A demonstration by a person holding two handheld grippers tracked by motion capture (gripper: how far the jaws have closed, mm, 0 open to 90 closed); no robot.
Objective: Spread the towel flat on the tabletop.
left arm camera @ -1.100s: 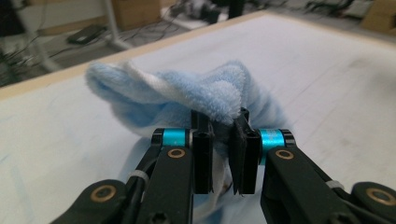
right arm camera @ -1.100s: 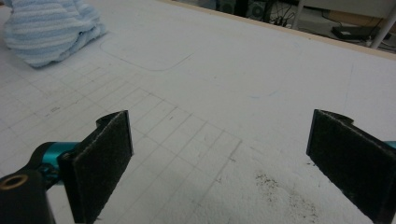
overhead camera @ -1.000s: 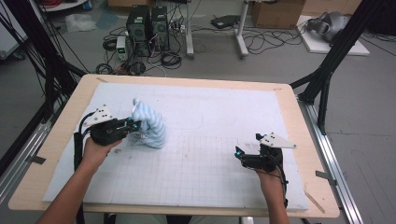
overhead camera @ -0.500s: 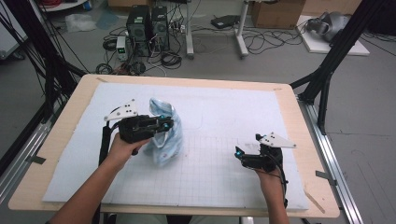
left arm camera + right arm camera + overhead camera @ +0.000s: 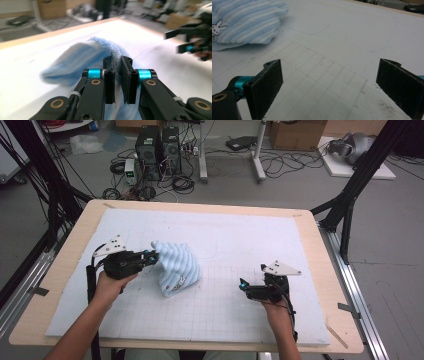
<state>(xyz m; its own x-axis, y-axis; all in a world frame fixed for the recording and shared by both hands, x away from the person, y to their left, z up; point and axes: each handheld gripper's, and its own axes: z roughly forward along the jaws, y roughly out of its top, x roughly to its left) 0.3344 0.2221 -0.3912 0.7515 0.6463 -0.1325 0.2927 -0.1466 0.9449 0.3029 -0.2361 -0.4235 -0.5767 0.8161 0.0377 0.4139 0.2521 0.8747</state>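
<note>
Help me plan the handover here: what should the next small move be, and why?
Probably bring the right gripper across toward the towel and take its free low edge. The left gripper is shut on one bunched edge, lifted so the rest drapes onto the mat, while the right one sits open, apart from it, jaws wide over bare grid. A second grip would likely let the cloth be spread.

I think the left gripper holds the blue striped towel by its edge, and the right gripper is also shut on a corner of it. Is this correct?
Not entirely. The left gripper does hold the blue striped towel by its edge, but the right gripper is not shut on it. The right gripper view shows its jaws wide apart over the bare white mat, away from the towel.
</note>
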